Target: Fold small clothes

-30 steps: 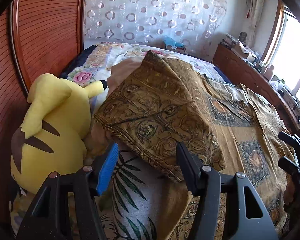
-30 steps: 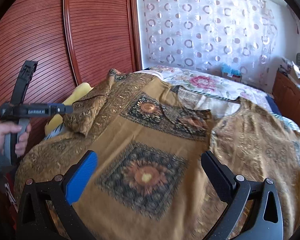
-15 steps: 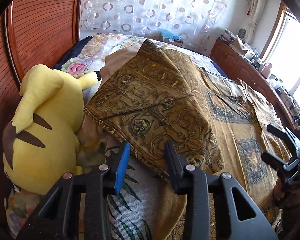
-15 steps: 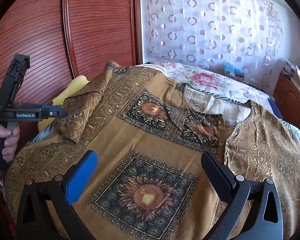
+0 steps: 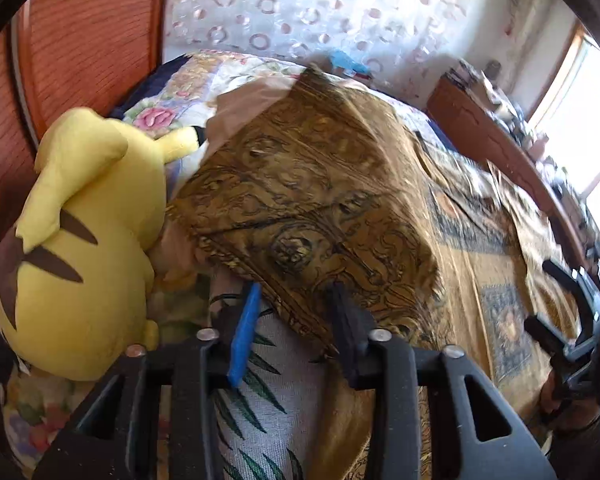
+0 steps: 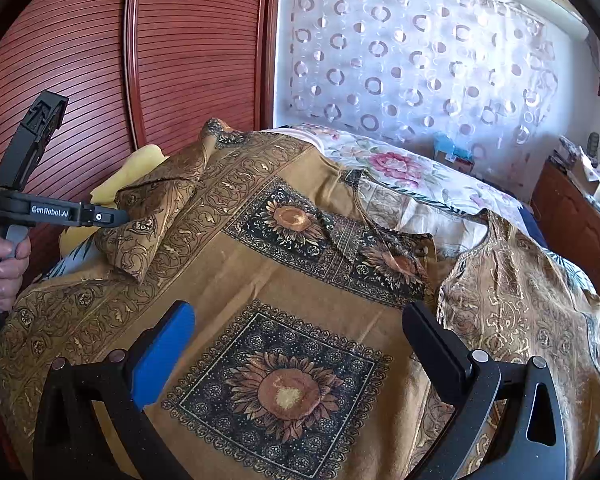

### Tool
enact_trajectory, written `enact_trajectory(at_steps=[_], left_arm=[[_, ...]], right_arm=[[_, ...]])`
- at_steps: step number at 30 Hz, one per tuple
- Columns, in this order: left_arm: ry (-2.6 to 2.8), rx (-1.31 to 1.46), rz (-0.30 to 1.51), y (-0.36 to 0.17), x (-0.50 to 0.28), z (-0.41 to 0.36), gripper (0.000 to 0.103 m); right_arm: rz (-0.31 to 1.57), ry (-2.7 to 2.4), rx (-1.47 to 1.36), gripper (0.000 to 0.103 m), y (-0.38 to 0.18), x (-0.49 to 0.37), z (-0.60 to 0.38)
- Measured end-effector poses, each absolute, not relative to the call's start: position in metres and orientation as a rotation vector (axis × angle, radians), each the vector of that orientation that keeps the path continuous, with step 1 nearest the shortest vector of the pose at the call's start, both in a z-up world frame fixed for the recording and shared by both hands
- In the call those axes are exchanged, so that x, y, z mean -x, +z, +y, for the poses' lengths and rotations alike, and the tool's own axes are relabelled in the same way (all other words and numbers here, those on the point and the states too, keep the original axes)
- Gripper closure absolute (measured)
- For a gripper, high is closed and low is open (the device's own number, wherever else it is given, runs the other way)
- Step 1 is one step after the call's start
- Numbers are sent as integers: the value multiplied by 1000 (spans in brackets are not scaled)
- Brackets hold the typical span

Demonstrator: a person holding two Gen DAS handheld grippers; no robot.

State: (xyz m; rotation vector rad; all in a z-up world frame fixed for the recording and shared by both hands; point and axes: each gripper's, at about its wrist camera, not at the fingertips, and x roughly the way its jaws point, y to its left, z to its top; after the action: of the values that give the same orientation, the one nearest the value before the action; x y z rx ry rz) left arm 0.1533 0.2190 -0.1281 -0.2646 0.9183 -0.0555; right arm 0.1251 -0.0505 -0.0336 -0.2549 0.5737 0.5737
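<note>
The garment (image 6: 284, 280) is mustard-brown with black squares holding orange sunflowers, and its sleeve (image 5: 308, 208) carries dark scrollwork on gold. The plush toy (image 5: 84, 240) is bright yellow with brown stripes. The bedsheet (image 6: 404, 168) is white with pink flowers. The curtain (image 6: 412, 64) is white with ring patterns. The wardrobe (image 6: 180, 52) is ribbed reddish-brown. The pillow (image 5: 260, 408) is pale with green leaves.
</note>
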Motion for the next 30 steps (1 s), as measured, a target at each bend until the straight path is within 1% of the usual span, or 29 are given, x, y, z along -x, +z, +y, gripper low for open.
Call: enact_trajectory(at_steps=[1, 4, 8, 16, 20, 25, 28, 30], left_arm=[[-42, 238, 925, -129, -153, 216, 96], [-23, 197, 892, -122, -149, 210, 98], [-17, 155, 792, -94, -139, 203, 98], [-93, 94, 726, -57, -165, 174, 98], [-167, 43, 709, -41, -180, 142, 98], [-239, -35, 691, -30, -183, 110, 98], [-245, -36, 680, -23, -180, 106, 98], [-242, -21, 678, -17, -176, 110, 93]], right_arm=[[575, 572, 252, 0, -33, -126, -51], [576, 569, 246, 0, -33, -126, -53], [568, 566, 245, 0, -31, -125, -54], [554, 519, 226, 0, -29, -121, -59], [544, 497, 197, 0, -27, -119, -63], [516, 460, 171, 0, -25, -114, -65], [515, 456, 156, 0, -26, -113, -65], [519, 457, 148, 0, -27, -113, -64]])
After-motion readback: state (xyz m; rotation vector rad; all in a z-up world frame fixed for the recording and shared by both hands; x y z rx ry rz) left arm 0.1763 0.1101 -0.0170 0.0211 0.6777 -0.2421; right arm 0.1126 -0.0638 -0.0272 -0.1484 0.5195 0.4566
